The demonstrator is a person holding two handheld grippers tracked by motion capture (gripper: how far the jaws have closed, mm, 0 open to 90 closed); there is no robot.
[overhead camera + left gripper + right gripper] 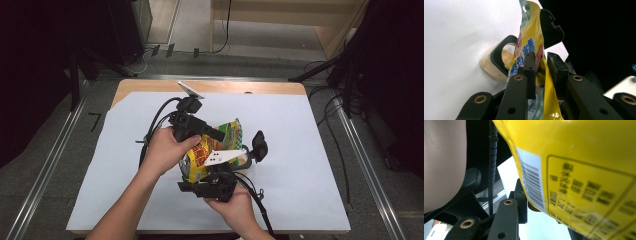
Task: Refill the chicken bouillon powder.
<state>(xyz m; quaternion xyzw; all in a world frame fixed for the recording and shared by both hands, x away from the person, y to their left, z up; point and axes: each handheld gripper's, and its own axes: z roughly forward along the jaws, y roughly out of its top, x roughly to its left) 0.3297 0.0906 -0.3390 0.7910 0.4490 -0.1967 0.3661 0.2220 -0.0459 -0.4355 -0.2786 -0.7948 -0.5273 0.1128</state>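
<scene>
A dim room with black curtains at both sides surrounds a wooden desk (150, 86) whose top is almost wholly covered by a white sheet (300, 150). Grey floor and metal rails run along the desk's left and right edges, and loose cables lie off its right edge.

Near the middle of the desk, a little toward the near edge, a person holds a yellow snack bag (212, 150) up between two hand-held grippers. The bag has a green checked top, red and blue print on its front and a barcode (532, 182) on its plain yellow back.

The left gripper (212, 134), gripped in the left hand (165, 150), comes in from the left. Its jaws stand narrow and pinch a folded stretch of the bag between their pads (530, 72).

The right gripper (207, 189) sits in the right hand (237, 205) close to the desk's near edge, under the bag. In the right gripper view the bag's back fills the space above one jaw and lies against it; the other jaw is hidden, so I cannot tell whether this gripper clamps the bag.

Just behind the bag, a clear container of tan powder (495, 63) rests on the sheet, with its black flip lid (259, 145) standing open.
</scene>
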